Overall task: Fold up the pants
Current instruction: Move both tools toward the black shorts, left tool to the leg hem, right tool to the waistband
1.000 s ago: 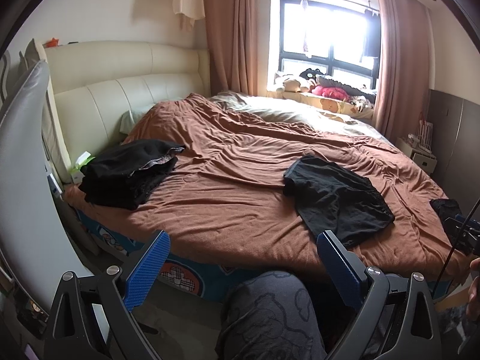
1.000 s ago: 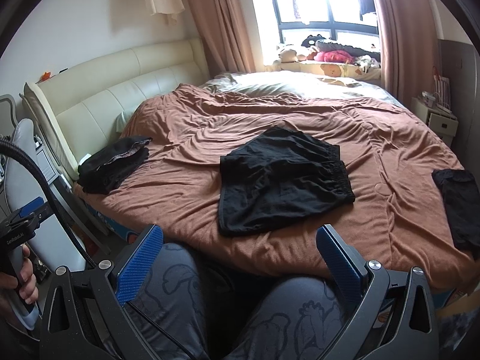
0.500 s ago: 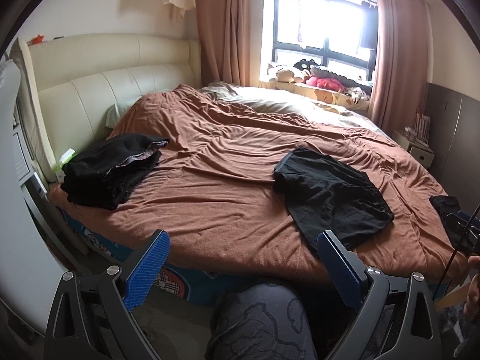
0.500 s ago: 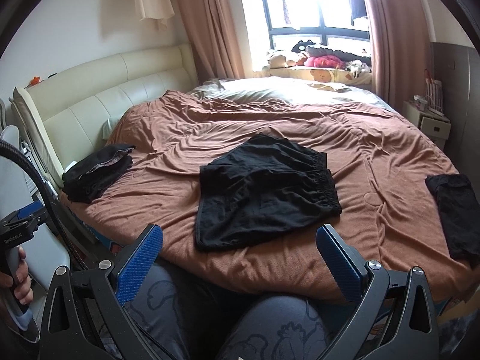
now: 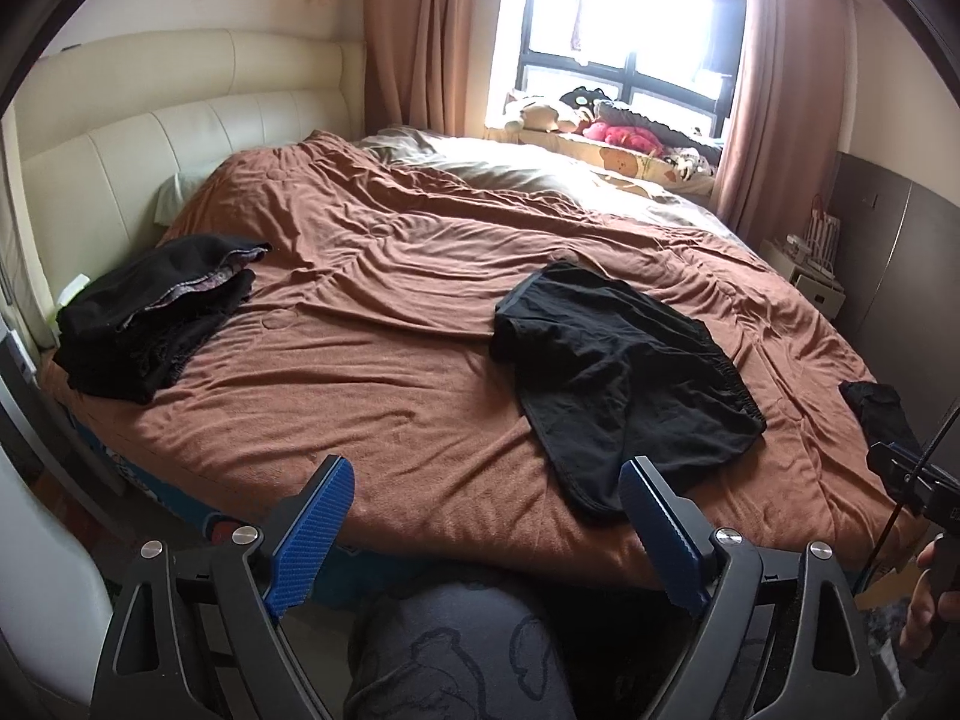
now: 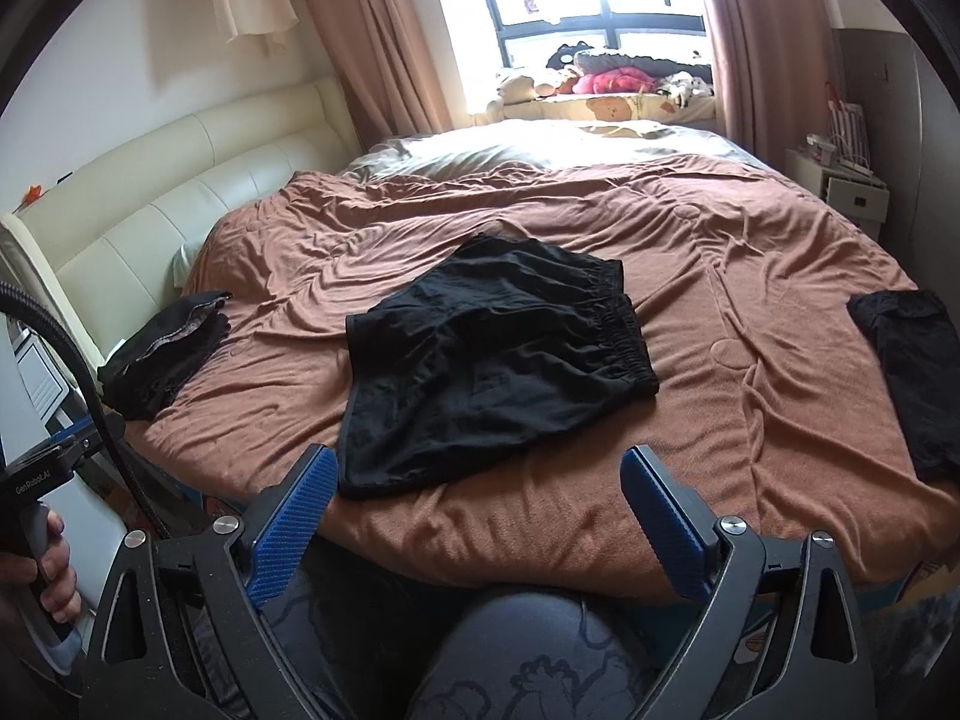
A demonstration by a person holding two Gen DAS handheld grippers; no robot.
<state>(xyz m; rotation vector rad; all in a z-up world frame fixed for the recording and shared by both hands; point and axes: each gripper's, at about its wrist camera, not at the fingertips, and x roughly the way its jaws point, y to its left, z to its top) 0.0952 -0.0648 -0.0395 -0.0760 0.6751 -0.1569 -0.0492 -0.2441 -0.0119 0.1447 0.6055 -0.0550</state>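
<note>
Black pants (image 6: 492, 354), limp and light, lie rumpled mid-bed toward 12 o'clock; both the left gripper (image 5: 486, 531) and right gripper (image 6: 474, 516) are empty, fingers wide but closing, best pinching the waistband corners.

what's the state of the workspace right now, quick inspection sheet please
surface: brown blanket, wrinkled, covers the bed.
job's things: black shorts lying spread near the front edge, unfolded.
clutter: dark clothes pile on the left; folded black garment on the right.
grippers: left gripper and right gripper both closing, nothing between the jaws.
cables: black cable by the left hand.
surroundings: cream headboard, window, curtains.
</note>
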